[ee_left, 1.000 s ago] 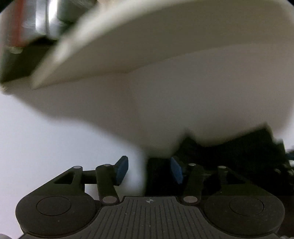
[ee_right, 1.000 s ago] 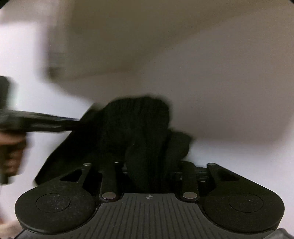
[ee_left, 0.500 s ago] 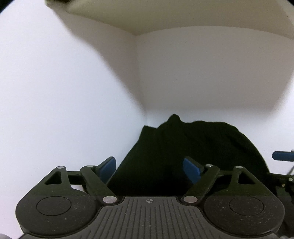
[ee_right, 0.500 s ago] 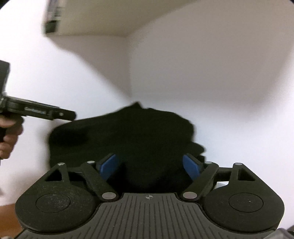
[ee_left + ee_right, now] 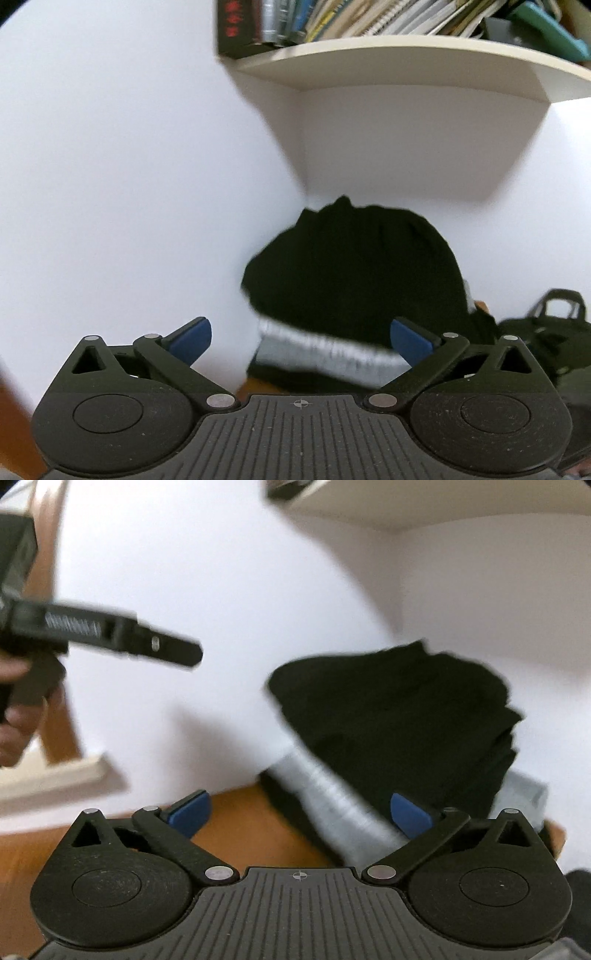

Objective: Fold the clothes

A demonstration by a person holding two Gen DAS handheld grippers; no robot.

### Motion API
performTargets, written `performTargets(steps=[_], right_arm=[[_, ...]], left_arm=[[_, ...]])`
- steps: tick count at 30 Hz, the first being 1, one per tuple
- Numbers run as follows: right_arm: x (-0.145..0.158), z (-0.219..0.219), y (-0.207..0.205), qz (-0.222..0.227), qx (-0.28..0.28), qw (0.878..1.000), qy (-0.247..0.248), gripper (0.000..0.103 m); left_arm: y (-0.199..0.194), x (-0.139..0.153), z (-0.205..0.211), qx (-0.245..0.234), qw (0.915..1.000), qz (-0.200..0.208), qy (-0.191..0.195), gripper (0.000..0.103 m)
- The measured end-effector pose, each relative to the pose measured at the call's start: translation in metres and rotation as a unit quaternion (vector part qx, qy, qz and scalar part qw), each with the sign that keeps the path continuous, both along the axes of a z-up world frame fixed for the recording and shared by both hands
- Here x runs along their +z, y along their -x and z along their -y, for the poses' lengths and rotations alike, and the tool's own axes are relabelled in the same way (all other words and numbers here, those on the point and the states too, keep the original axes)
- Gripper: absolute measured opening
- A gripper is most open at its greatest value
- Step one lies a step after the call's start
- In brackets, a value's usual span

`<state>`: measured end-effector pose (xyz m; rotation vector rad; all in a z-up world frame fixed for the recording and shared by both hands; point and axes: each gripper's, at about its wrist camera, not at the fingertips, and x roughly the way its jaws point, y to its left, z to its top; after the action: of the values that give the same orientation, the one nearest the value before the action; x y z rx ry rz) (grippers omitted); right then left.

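Note:
A folded black garment [image 5: 351, 273] lies on top of a grey garment [image 5: 325, 350] in the corner of two white walls. The right wrist view shows the same black garment [image 5: 399, 716] on the grey one [image 5: 332, 801], the pile resting on a wooden surface [image 5: 236, 823]. My left gripper [image 5: 301, 336] is a little back from the pile, its jaws opening wide with nothing between the blue pads [image 5: 192, 336]. My right gripper [image 5: 299, 812] is also back from the pile, its jaws opening and holding nothing. The left gripper [image 5: 184, 653] appears side-on at the left, held by a hand [image 5: 14, 701].
A white shelf [image 5: 406, 62] loaded with books [image 5: 332, 18] hangs above the corner. A dark bag-like object with a loop handle [image 5: 561, 306] sits at the right. A white ledge [image 5: 55, 775] runs along the left wall.
Both grippers let go of the black garment, widened their jaws and drew back from it. The pile now lies farther ahead, and the grey garment, wooden surface and bookshelf have come into view.

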<state>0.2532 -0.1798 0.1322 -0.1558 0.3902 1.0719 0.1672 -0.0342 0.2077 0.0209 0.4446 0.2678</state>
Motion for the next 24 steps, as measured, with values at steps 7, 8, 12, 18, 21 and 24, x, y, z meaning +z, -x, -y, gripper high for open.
performTargets(steps=[7,8,12,18,21,24], right_arm=[[-0.048,-0.053,0.085,-0.007,0.019,0.998,0.054,0.103],[-0.055,-0.060,0.097,-0.008,0.024,0.998,0.061,0.103],[-0.079,-0.085,0.137,-0.006,0.041,0.994,0.100,0.103],[-0.098,-0.103,0.160,-0.019,0.009,0.993,0.118,0.103],[-0.106,-0.106,0.163,-0.032,-0.011,0.991,0.132,0.103],[-0.112,-0.106,0.162,-0.042,-0.028,0.989,0.136,0.103]], left_arm=[[0.100,-0.039,-0.022,0.027,0.9992,-0.018,0.025,0.103],[0.112,-0.047,-0.027,0.031,0.9989,-0.022,0.026,0.103],[0.154,-0.080,-0.047,0.038,0.9974,-0.047,0.039,0.103],[0.194,-0.127,-0.083,0.049,0.9945,-0.062,0.069,0.103],[0.201,-0.151,-0.100,0.046,0.9929,-0.073,0.082,0.103],[0.201,-0.170,-0.113,0.038,0.9916,-0.086,0.089,0.103]])
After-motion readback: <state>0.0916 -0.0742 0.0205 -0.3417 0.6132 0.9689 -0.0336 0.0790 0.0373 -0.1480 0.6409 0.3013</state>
